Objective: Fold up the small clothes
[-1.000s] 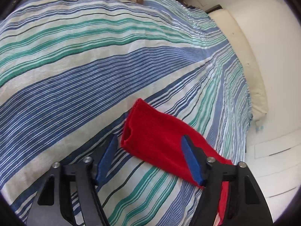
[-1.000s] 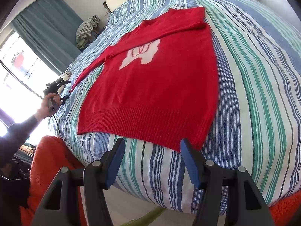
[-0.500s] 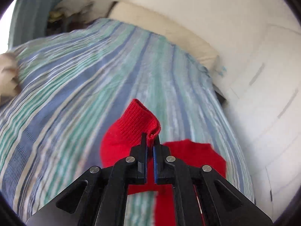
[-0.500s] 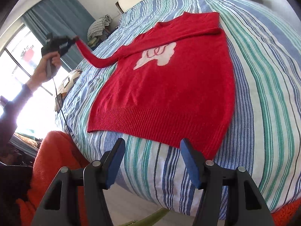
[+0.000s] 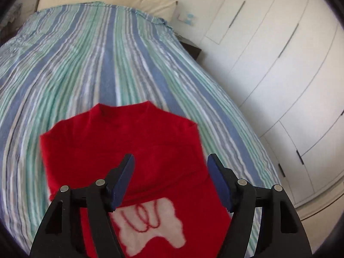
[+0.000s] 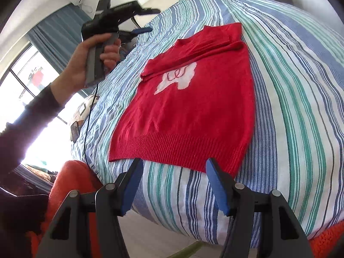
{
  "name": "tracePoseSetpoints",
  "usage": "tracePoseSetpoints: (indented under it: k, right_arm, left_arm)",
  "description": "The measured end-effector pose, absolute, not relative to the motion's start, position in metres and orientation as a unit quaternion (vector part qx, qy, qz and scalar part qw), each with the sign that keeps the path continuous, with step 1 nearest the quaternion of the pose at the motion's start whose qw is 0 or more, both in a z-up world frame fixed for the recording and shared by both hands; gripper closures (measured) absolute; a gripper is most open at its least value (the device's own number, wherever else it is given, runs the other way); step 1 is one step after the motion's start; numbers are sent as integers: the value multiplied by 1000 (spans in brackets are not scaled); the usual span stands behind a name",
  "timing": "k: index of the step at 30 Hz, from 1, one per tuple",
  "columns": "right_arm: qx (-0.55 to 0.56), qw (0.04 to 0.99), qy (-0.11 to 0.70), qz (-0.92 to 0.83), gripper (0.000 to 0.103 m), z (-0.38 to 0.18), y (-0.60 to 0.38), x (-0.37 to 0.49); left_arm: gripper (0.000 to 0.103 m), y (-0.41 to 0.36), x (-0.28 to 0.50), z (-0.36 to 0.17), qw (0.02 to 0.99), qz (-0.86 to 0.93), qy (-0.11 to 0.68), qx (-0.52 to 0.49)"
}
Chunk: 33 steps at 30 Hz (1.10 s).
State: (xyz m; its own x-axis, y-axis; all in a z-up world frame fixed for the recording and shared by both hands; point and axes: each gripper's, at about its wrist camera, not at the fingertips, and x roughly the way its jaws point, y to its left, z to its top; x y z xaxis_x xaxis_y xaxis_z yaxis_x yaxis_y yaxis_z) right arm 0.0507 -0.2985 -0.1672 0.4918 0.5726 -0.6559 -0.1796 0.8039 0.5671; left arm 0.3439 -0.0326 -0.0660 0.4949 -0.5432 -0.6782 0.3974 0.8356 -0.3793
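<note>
Above the sweater's chest, the left gripper is seen with its jaws opening and nothing between them. Beneath it the red sweater lies flat near the foot edge of the striped bed, both sleeves laid across the chest below the collar. At the foot edge, the right gripper is held parted and empty, just short of the ribbed hem. The hem is probably best taken at both corners, evenly, and carried up to the collar so that the fold stays square.
</note>
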Motion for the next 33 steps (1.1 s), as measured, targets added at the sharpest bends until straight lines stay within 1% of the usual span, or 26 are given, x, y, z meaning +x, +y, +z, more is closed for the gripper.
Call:
tracePoseSetpoints:
  k: [3, 7, 10, 12, 15, 17, 18, 19, 20, 23, 27, 29, 30, 32, 33]
  right_arm:
    - [229, 830, 454, 228, 42, -172, -301, 56]
    - [236, 821, 466, 231, 42, -179, -299, 62]
    - [227, 819, 473, 231, 42, -183, -294, 63]
    - [222, 818, 479, 228, 42, -185, -292, 64]
    - [218, 818, 484, 222, 42, -188, -291, 64]
    - [216, 819, 485, 218, 42, -188, -291, 64]
    - [215, 819, 486, 216, 42, -188, -292, 64]
    - [216, 819, 487, 215, 42, -189, -292, 64]
    - [216, 818, 488, 213, 42, -190, -292, 65]
    - [218, 813, 497, 212, 42, -195, -291, 68]
    - [219, 810, 499, 215, 42, -197, -291, 70]
    - [220, 809, 500, 217, 42, -198, -292, 70]
    - [221, 809, 500, 217, 42, -198, -292, 69]
    - [224, 810, 497, 217, 42, -197, -293, 69]
    - [225, 811, 495, 217, 42, -196, -294, 69]
  left_arm:
    - [31, 24, 326, -84, 875, -212, 429, -73]
    - [31, 72, 300, -112, 874, -186, 448, -4]
    - [31, 65, 291, -139, 862, -195, 464, 53]
    - [31, 52, 290, -149, 868, -180, 456, 83]
    - [31, 44, 305, -160, 883, -140, 443, 64]
    - [42, 49, 314, -168, 891, -113, 437, 37]
    - [58, 54, 318, -173, 894, -97, 436, 22]
    - [85, 60, 321, -176, 896, -87, 435, 1]
    - [100, 68, 323, -179, 898, -79, 433, -21]
    - [101, 83, 318, -188, 904, -60, 421, -43]
    - [101, 79, 309, -196, 903, -70, 424, -8]
    - [99, 80, 313, -197, 901, -70, 428, -18]
    - [94, 81, 313, -196, 898, -67, 434, -22]
    - [92, 83, 308, -192, 895, -68, 441, -27]
    - [81, 84, 301, -187, 894, -71, 441, -29]
